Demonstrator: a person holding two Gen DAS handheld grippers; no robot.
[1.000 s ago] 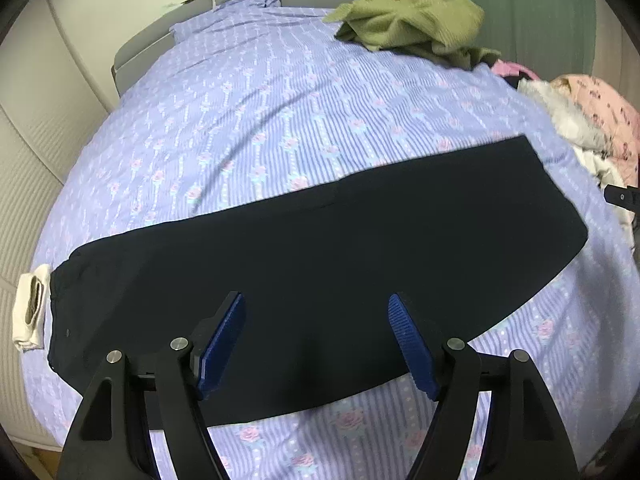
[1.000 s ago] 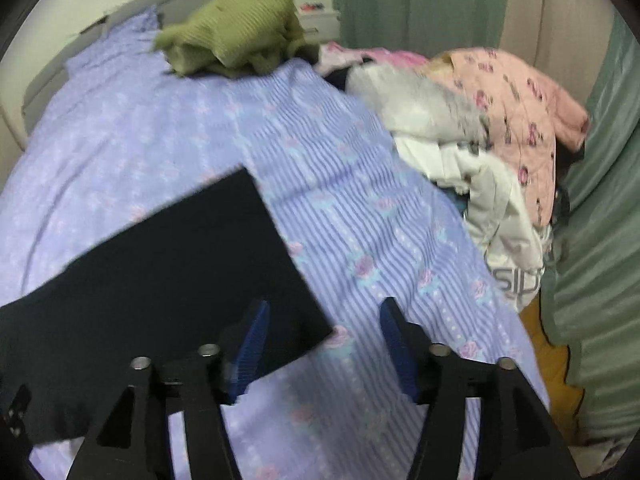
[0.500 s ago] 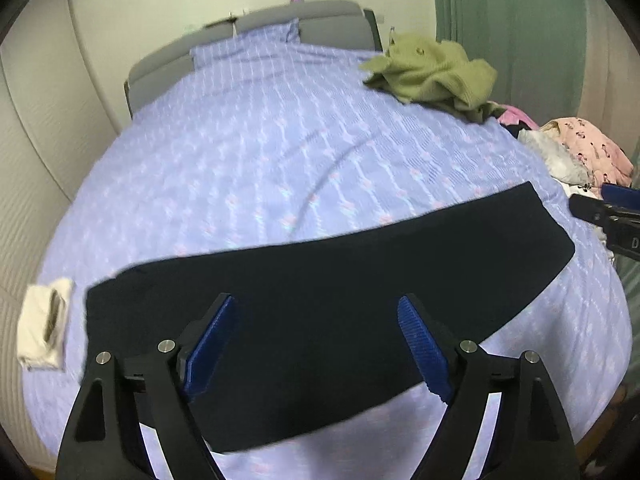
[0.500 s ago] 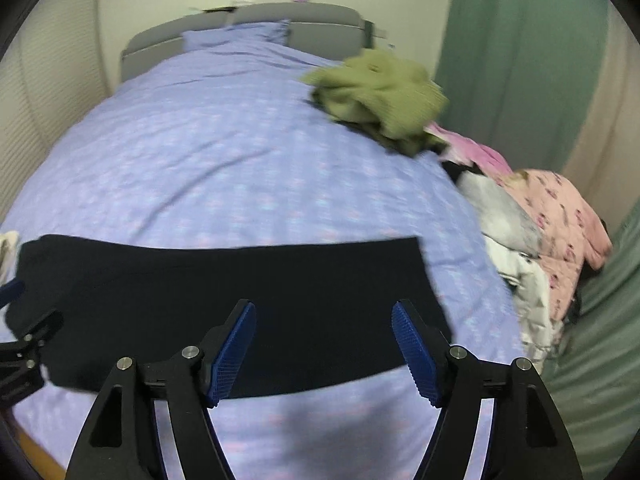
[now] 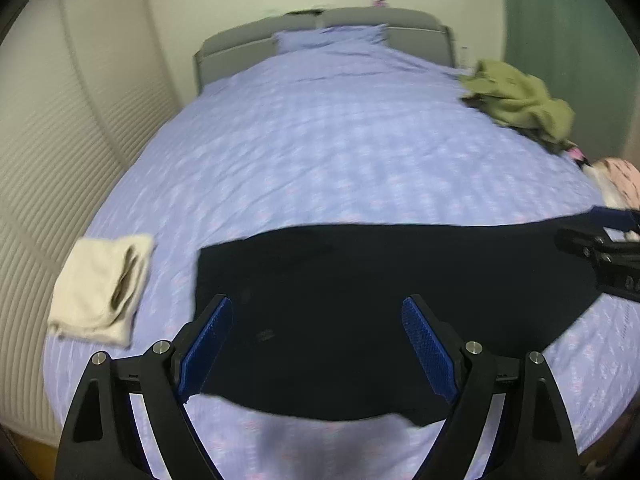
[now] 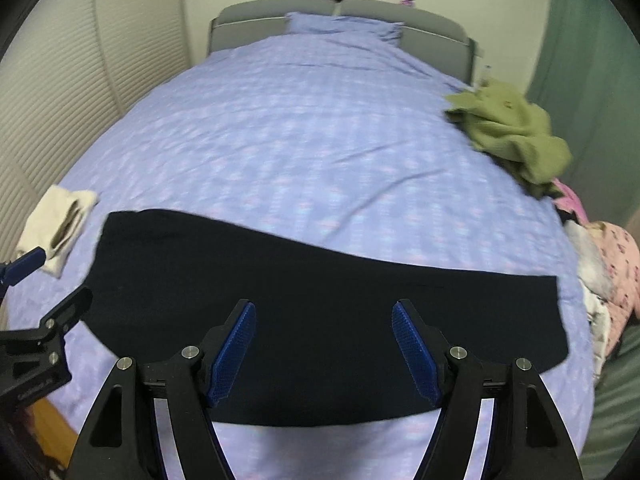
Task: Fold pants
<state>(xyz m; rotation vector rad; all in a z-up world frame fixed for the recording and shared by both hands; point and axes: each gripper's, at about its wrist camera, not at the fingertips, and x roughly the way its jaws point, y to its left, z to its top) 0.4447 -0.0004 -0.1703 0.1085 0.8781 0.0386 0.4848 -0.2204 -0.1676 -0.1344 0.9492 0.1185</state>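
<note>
Black pants (image 5: 360, 292) lie flat as a long band across the near end of the bed, also in the right wrist view (image 6: 320, 300). My left gripper (image 5: 316, 344) is open and empty, held above the pants near their left end. My right gripper (image 6: 324, 344) is open and empty, above the middle of the pants. The right gripper shows at the right edge of the left wrist view (image 5: 604, 256). The left gripper shows at the left edge of the right wrist view (image 6: 36, 320).
The lilac floral bedspread (image 5: 340, 140) covers the bed up to a grey headboard (image 6: 340, 16). A folded cream cloth (image 5: 100, 284) lies left of the pants. An olive green garment (image 6: 516, 132) and a pink and white clothes pile (image 6: 608, 264) sit at the right edge.
Both grippers have pulled back and risen away from the pants, so more of the bed shows. The right view swung left from the pant hem to the whole pants. Both stay open.
</note>
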